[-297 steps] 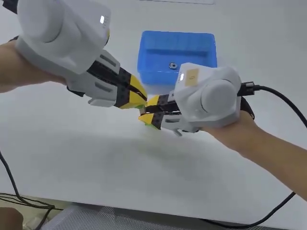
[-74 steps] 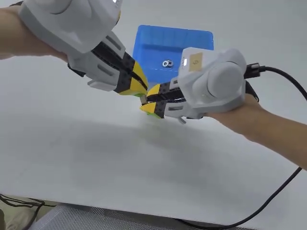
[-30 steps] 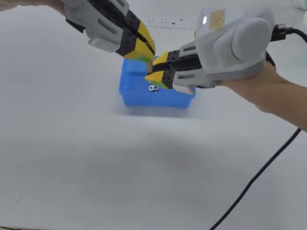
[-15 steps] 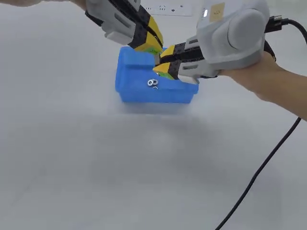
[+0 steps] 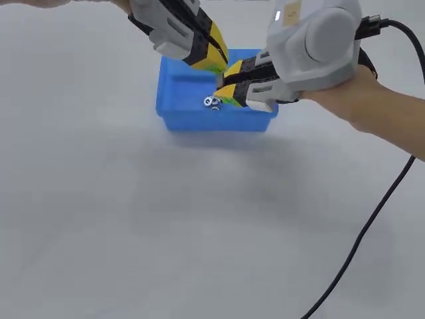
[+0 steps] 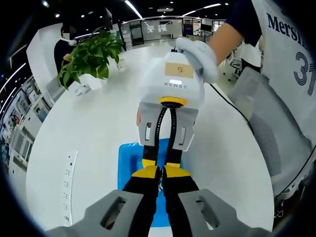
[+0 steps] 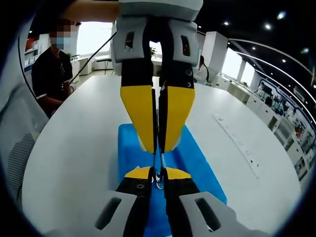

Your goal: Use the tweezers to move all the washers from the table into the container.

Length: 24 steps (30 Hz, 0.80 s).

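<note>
The blue container stands on the white table, with small metal washers lying inside it. My left gripper comes in from the upper left and my right gripper from the right. Their yellow tips meet nose to nose above the container. Thin metal tweezers run between the two grippers. In the right gripper view, my right gripper and my left gripper are both shut on them. A small metal loop sits at the tweezers' lower end; I cannot tell whether it is a washer. The container lies below my left gripper.
A black cable trails from the right gripper across the table at the right. The white tabletop spreads wide in front of the container. A potted plant and a power strip sit farther off on the table.
The two grippers, still tip to tip, have gone from the table in front of the container to above it. The container holds more washers than in the earliest frame.
</note>
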{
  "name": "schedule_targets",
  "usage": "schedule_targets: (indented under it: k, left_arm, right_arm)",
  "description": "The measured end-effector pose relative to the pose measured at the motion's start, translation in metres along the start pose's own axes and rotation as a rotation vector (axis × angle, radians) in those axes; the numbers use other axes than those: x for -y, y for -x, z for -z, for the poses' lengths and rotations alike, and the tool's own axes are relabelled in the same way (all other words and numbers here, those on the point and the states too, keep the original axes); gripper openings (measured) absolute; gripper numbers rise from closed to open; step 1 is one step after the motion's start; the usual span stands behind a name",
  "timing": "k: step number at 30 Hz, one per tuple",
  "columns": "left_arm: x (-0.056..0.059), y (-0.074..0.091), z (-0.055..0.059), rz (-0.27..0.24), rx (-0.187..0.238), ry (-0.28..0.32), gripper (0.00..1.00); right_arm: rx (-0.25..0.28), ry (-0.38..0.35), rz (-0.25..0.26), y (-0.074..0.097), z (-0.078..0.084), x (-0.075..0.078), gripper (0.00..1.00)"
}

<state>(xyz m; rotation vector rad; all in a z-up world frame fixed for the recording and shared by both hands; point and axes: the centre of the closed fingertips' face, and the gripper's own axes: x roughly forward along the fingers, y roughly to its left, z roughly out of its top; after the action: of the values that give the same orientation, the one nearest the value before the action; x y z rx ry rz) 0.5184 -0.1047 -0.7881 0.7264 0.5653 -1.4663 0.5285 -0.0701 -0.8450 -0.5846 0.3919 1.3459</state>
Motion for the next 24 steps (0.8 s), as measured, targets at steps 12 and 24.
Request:
schedule_targets:
  k: [12, 24]
  left_arm:
    - [0.003, 0.009, -0.008, -0.013, 0.008, -0.015, 0.07]
    - [0.017, 0.043, -0.037, -0.055, 0.057, -0.051, 0.06]
  right_arm:
    - [0.015, -0.012, 0.009, 0.005, -0.008, 0.002, 0.11]
    - [0.077, 0.014, 0.034, 0.033, -0.041, -0.005, 0.09]
